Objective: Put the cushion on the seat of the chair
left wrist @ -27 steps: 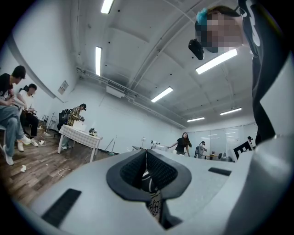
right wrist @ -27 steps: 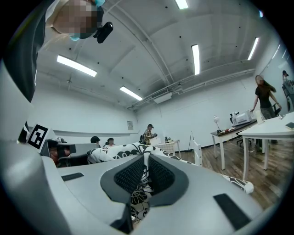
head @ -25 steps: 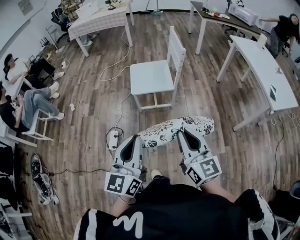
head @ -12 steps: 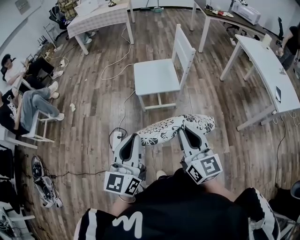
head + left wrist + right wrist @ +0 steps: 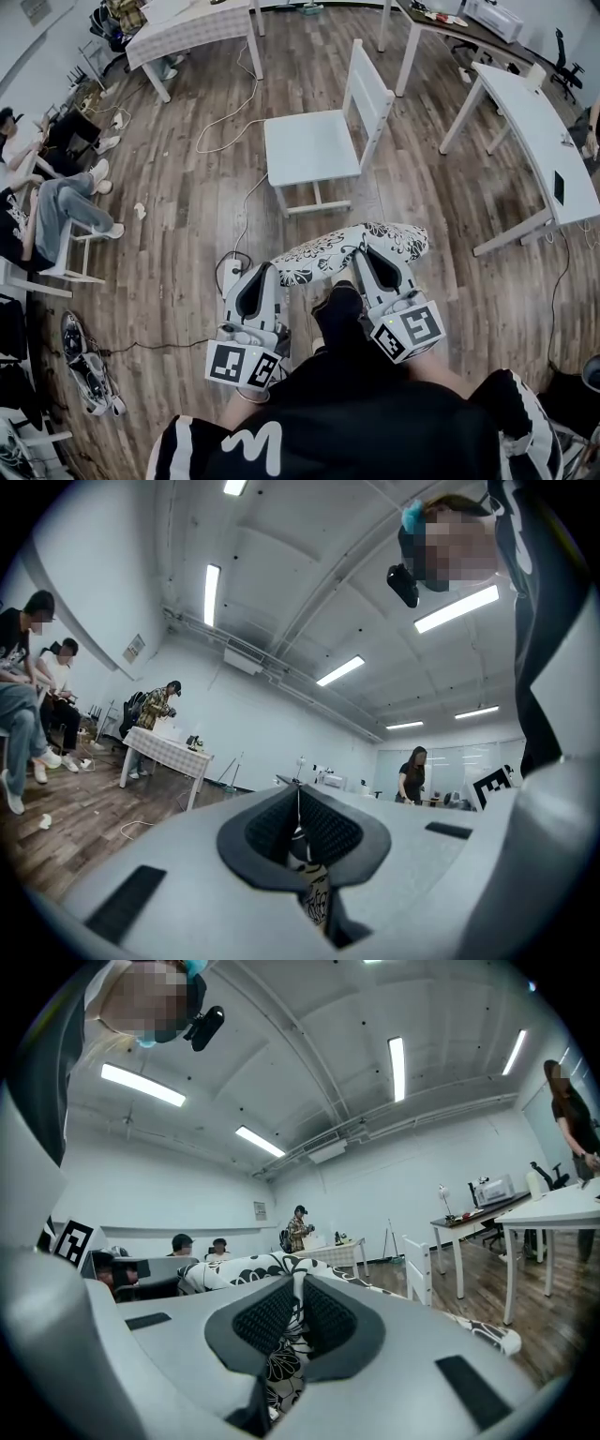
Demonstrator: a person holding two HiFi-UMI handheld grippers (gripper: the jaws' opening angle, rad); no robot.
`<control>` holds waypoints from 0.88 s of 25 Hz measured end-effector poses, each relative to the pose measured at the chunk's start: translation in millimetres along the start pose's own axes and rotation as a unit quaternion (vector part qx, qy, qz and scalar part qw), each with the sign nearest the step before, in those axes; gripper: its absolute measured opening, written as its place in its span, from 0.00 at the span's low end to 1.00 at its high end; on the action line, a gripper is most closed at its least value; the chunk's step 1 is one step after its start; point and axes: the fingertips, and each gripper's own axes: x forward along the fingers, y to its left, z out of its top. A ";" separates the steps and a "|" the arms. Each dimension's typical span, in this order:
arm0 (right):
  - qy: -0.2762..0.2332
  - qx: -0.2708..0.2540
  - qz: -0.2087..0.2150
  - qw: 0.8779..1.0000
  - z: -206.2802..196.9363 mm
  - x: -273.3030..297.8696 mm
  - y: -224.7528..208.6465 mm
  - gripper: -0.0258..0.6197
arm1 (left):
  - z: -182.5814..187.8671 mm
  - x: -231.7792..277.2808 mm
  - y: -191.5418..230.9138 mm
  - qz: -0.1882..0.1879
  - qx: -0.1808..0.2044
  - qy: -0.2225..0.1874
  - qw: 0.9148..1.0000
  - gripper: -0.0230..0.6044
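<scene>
Cushion (image 5: 349,249) clamped in left gripper (image 5: 270,272) and right gripper (image 5: 367,253) — pinched edge hidden between jaws.

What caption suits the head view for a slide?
Head view: floral cushion clamped by left hand-held gripper and right hand-held gripper, short of the white chair, seat bare.

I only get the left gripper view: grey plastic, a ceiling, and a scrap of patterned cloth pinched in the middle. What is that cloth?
Observer: One edge of a flowered cushion. The head view shows it whole, carried above the floor in front of the person.
Visitor: Is it held only by that one pinch?
Observer: No. The left tongs grip one end, and the right tongs are shut on the other end.
Visitor: Where might it go?
Observer: A white chair stands just beyond the cushion, and its seat is bare.
</scene>
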 end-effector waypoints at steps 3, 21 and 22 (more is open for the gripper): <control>0.000 0.001 0.006 1.000 3.5 12.1 -4.7 0.10 | 3.3 9.2 3.8 0.003 0.003 -0.001 1.000 0.05; 0.027 0.004 0.070 0.997 11.5 170.4 -74.6 0.10 | 19.8 137.6 90.4 0.067 0.005 -0.010 0.998 0.05; 0.028 0.004 0.073 0.997 13.7 178.6 -79.8 0.10 | 20.8 145.5 93.8 0.071 0.005 -0.010 0.997 0.05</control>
